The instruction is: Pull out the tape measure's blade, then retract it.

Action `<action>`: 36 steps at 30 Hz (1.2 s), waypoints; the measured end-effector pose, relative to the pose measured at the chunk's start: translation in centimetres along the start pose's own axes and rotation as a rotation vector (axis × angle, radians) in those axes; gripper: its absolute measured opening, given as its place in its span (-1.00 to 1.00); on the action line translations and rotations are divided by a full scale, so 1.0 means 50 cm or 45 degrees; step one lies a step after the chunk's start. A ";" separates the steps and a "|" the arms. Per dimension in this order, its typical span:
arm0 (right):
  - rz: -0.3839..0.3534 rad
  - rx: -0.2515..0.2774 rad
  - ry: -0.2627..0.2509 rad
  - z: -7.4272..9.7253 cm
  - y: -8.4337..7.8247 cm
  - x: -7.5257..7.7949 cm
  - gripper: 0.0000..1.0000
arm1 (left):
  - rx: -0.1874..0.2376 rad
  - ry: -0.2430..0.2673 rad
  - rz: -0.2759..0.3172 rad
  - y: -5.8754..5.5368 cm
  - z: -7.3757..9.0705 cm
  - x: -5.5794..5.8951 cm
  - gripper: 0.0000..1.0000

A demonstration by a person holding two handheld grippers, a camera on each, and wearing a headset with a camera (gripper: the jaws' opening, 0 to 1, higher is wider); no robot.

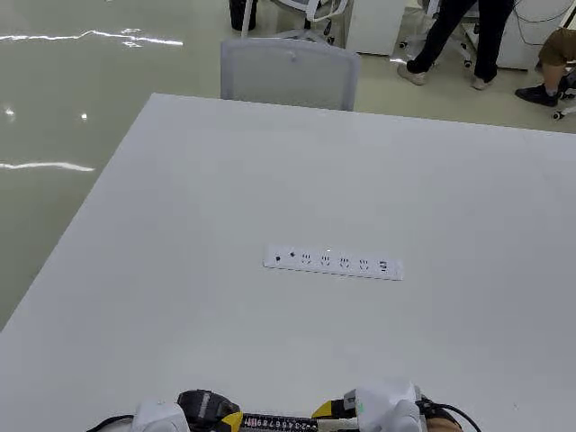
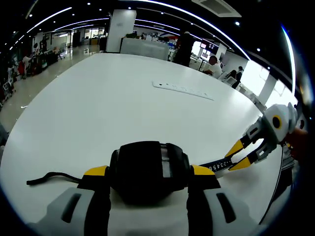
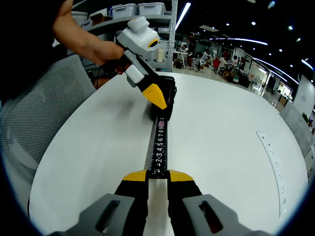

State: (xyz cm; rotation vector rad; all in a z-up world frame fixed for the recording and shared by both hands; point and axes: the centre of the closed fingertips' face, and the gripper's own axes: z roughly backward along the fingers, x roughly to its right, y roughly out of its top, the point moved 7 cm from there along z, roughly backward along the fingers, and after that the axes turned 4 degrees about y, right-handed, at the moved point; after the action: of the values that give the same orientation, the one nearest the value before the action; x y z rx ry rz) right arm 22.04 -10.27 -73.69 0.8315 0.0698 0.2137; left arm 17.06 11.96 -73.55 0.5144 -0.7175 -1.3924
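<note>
White table (image 1: pixel 270 180), power strip (image 1: pixel 333 263), grey chair (image 1: pixel 288 74)

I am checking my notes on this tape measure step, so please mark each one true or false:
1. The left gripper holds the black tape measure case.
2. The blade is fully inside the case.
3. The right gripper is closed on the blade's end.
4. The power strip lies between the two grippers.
1. True. The left gripper is clamped on the black tape measure case.
2. False. The blade is drawn out, spanning from the case to the right gripper.
3. True. Its jaws are closed on the blade's end.
4. False. The power strip lies farther out on the table, beyond both grippers.
</note>
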 end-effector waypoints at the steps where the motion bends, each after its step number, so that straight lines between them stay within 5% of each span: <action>1: -0.001 0.000 0.000 -0.001 0.000 0.000 -0.73 | 0.000 0.000 0.000 0.000 0.000 0.000 0.16; 36: 0.003 0.011 0.003 -0.010 0.014 0.003 -0.74 | 0.002 -0.002 -0.009 0.001 0.001 -0.002 0.15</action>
State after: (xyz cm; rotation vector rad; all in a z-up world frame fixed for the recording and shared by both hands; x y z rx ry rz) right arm 22.03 -9.43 -73.49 0.8402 0.0718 0.2170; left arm 17.05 12.05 -73.52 0.5177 -0.7186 -1.3994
